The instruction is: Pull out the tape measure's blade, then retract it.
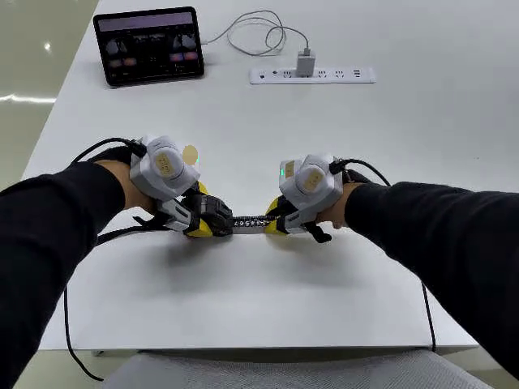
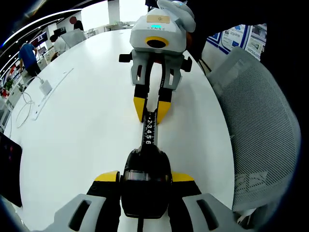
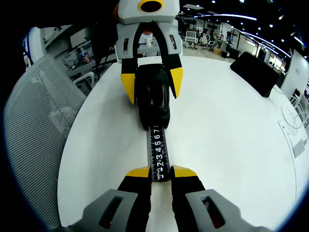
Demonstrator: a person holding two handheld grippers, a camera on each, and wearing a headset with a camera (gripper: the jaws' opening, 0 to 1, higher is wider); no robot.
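Slippage at either end is the worry. On the left, the left tongs (image 1: 195, 219) are closed around the black-and-yellow case of the tape measure (image 2: 146, 181), one jaw on each flank, with the case low on the white desk (image 1: 268, 300). If that squeeze is weak, a further pull could twist the case or drag it toward the other tongs instead of paying out.

Between the two tongs runs a short stretch of blade (image 3: 158, 150), numbered side up, flat and straight. Only the first few numbers are out, so it is either early in its pull or nearly home; I cannot tell which. A pull off the case's line could kink or roll it.

On the right, the right tongs (image 3: 161, 173) are narrow, their yellow tips pinching the blade's end from both edges. That hold looks thin. If the tips slide off, the spring would likely snap the blade back into the case uncontrolled. A gentle return calls for the pinch to hold while the right tongs travel toward the left tongs.
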